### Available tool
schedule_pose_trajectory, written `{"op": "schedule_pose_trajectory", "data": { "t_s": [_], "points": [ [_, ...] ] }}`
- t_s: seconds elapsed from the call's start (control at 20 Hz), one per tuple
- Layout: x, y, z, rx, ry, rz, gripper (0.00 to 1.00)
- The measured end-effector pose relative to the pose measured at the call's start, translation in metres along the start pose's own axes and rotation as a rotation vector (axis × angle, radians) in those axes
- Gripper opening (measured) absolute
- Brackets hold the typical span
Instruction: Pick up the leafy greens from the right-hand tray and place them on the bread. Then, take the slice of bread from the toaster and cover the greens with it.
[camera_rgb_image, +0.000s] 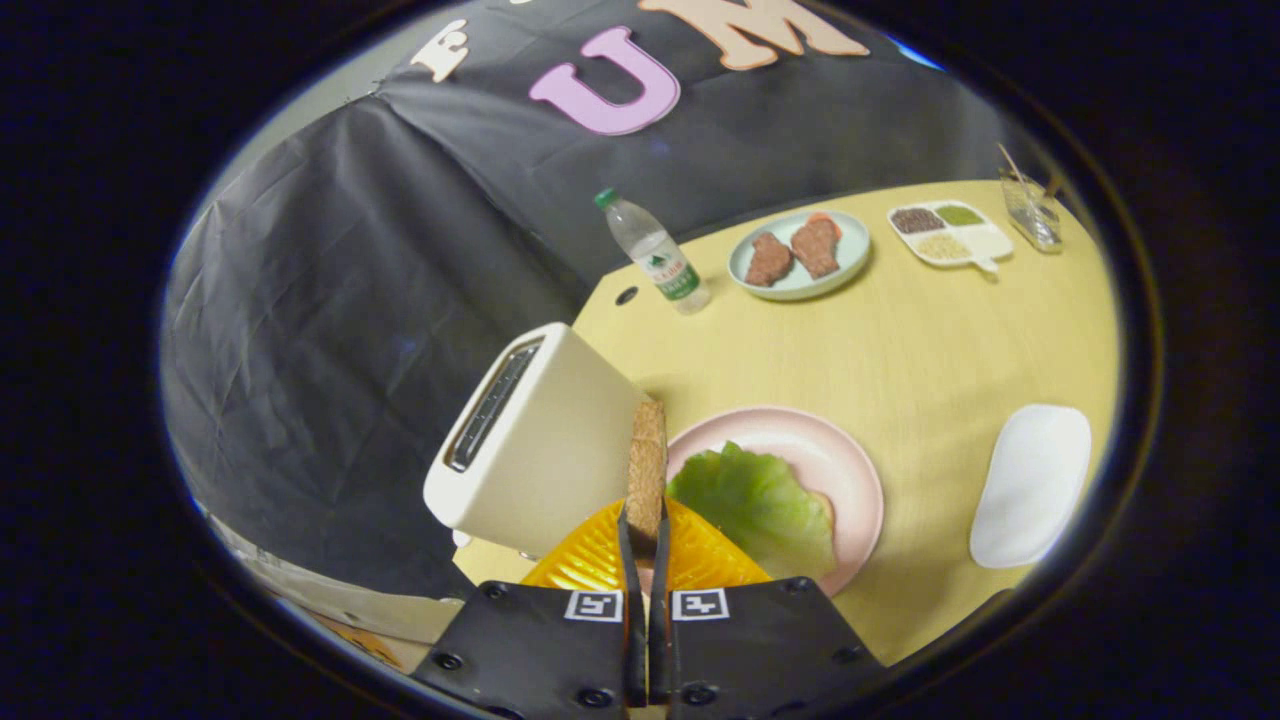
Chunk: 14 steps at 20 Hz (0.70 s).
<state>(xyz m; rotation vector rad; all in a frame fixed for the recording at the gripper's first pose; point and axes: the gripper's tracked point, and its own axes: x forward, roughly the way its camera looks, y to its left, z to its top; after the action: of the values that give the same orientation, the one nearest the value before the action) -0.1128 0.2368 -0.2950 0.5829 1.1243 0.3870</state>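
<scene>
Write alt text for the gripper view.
The gripper holds a slice of bread edge-on between its jaws, beside a white toaster. Just beyond, leafy greens lie on a pink plate on the yellow table.

Ahead of me a pale yellow wooden table spreads out, its far corner cut at an angle with a small dark hole near that edge. Behind it hangs the booth's wrinkled black cloth wall, and a strip of lighter grey wall shows past its upper edge. Soft, even light falls on the tabletop.
</scene>
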Motion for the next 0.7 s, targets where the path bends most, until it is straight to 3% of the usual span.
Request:
{"op": "schedule_pose_trajectory", "data": {
  "t_s": [0.35,0.45,0.55,0.7],
  "points": [
    [0.007,-0.050,-0.017,0.098,0.034,-0.088,0.04],
    [0.005,-0.058,-0.026,0.082,0.059,-0.115,0.11],
    [0.005,-0.069,-0.035,0.062,0.092,-0.151,0.25],
    [0.000,-0.073,-0.037,0.053,0.104,-0.151,0.39]
  ]
}}
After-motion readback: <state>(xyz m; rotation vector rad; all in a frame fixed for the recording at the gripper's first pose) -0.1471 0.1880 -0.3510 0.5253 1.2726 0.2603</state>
